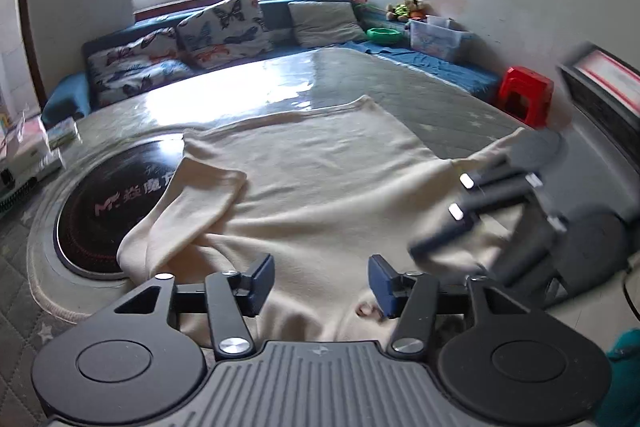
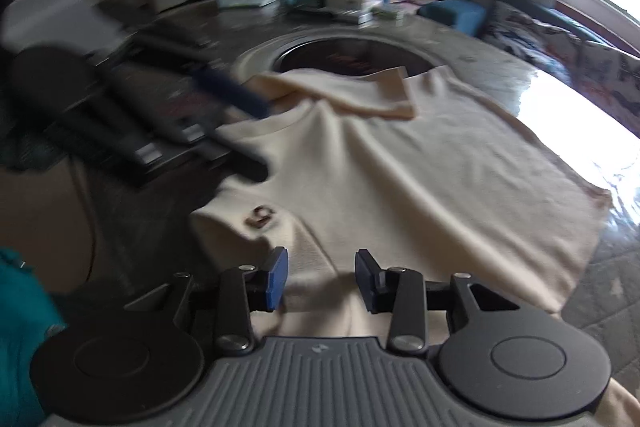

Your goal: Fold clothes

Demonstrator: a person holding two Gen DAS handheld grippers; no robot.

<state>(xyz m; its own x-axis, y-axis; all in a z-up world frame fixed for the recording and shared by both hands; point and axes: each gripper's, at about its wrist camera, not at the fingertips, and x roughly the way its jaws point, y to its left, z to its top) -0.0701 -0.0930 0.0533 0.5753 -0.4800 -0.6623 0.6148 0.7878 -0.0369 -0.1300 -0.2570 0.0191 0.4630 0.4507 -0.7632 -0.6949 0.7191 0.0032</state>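
Observation:
A cream T-shirt (image 1: 320, 163) lies spread on the table, its collar with a small label (image 2: 260, 217) toward me. One sleeve (image 1: 192, 211) is folded inward beside a black round hotplate. My left gripper (image 1: 321, 281) is open just above the collar area, with nothing between its fingers. My right gripper (image 2: 322, 279) is open over the shirt's near edge, cloth lying below it. Each gripper shows blurred in the other's view: the right gripper (image 1: 460, 199) over the shirt's right side, and the left gripper (image 2: 256, 135) over the collar side.
A black round hotplate (image 1: 92, 211) is set into the table (image 1: 400, 87), partly under the shirt. Boxes and packets (image 2: 352, 3) crowd the table's far side. A sofa with butterfly cushions (image 1: 224, 27) and a red stool (image 1: 526, 95) stand beyond. A teal sleeve (image 2: 20, 327) shows at lower left.

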